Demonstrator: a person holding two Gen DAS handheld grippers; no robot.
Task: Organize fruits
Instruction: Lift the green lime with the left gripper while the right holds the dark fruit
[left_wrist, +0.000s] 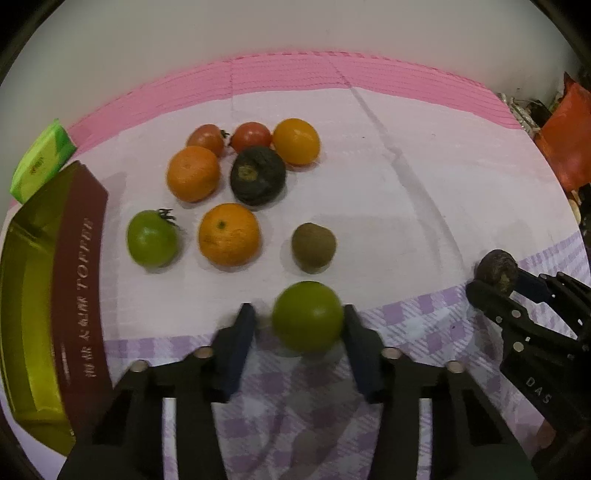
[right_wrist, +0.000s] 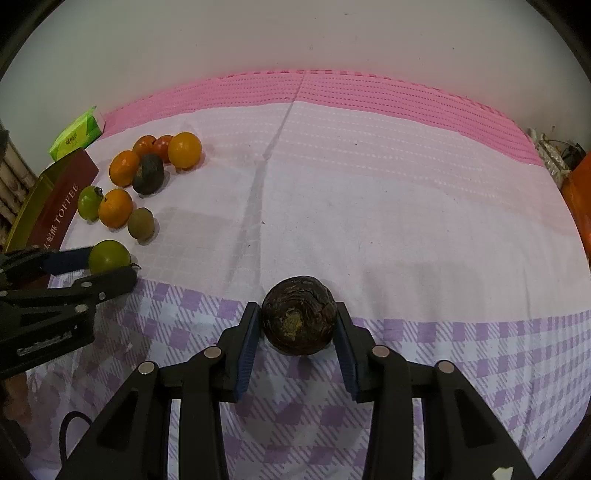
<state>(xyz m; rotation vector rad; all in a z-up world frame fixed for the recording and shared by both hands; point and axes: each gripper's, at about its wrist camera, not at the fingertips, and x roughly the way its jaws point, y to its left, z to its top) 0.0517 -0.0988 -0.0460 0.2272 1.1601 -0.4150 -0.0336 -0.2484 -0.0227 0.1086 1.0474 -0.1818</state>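
My left gripper (left_wrist: 300, 322) is open around a green round fruit (left_wrist: 307, 316) on the cloth; the right pad touches it, the left pad stands apart. My right gripper (right_wrist: 297, 320) is shut on a dark brown wrinkled fruit (right_wrist: 299, 314), also seen in the left wrist view (left_wrist: 496, 270). Beyond lie a kiwi (left_wrist: 313, 242), two oranges (left_wrist: 229, 234) (left_wrist: 193, 173), a green tomato (left_wrist: 151, 237), a dark fruit (left_wrist: 258, 178), a yellow-orange fruit (left_wrist: 296, 140) and two red tomatoes (left_wrist: 252, 136).
A gold and maroon toffee box (left_wrist: 44, 291) lies open at the left. A green tissue pack (left_wrist: 40, 161) sits behind it. The pink and purple checked cloth (right_wrist: 369, 206) covers the table. An orange bag (left_wrist: 565, 140) stands at the far right.
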